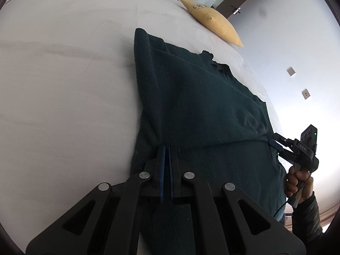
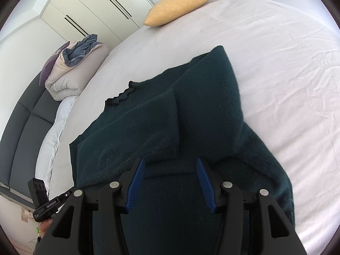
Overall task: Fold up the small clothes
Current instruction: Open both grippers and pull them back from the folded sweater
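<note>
Two tongs worked over a dark green sweater (image 2: 191, 114) spread on a white bed (image 2: 286, 74). Nearest, the left tongs (image 1: 166, 148) were pressed together, pinching a fold of the sweater's edge. The right tongs (image 2: 171, 163) stood spread wide above the cloth, gripping nothing. Beyond them one sleeve lay folded across the sweater's body, with its frilled collar farther on. A yellow pillow (image 2: 180, 6) rested at the far edge of the bed, and a rolled duvet (image 2: 72, 72) lay beside the headboard.
</note>
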Tool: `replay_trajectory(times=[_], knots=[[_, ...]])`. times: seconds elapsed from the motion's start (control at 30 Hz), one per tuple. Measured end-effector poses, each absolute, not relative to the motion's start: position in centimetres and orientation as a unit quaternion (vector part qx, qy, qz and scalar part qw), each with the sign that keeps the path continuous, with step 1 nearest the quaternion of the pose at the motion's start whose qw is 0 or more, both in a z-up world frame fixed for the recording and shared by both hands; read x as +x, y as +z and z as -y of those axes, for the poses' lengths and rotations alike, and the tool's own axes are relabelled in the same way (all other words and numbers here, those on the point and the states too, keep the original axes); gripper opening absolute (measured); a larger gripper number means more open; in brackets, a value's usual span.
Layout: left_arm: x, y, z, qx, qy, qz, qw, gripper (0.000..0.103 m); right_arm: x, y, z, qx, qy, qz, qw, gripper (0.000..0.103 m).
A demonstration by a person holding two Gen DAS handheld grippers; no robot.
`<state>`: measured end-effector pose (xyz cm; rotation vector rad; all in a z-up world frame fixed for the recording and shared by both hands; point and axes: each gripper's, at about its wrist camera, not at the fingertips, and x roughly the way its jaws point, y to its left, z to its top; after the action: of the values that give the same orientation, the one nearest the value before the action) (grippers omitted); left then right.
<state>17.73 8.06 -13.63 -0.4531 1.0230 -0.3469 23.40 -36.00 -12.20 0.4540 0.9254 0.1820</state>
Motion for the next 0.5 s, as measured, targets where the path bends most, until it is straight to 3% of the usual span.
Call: replay_trajectory(times=[0.3,0.37,0.4,0.43,0.47,0.5], knots=[[8.4,-11.4,-8.7,-0.239,-0.134,-0.469,0.840,0.004,17.0,-10.2,37.3,0.215,0.091,-0.417,0.878,0.054],[6.2,-11.2,-8.4,-0.241,-0.136,-0.472,0.837,0.018,15.2,-9.6,37.7,0.207,0.096,-0.415,0.881,0.060],[5.2,-11.1,-8.4,-0.245,-0.138,-0.472,0.835,0.035,14.3,-9.4,37.9,0.204,0.099,-0.411,0.883,0.062],[4.0,-11.1,-8.4,-0.253,-0.142,-0.472,0.833,0.066,13.3,-9.1,38.4,0.203,0.102,-0.407,0.885,0.065],[2.7,-11.0,-8.5,-0.259,-0.140,-0.471,0.832,0.079,12.2,-8.9,38.8,0.201,0.104,-0.404,0.886,0.069],[1.4,-11.0,-8.7,-0.264,-0.137,-0.466,0.833,0.085,11.3,-8.7,39.3,0.199,0.106,-0.402,0.888,0.070]])
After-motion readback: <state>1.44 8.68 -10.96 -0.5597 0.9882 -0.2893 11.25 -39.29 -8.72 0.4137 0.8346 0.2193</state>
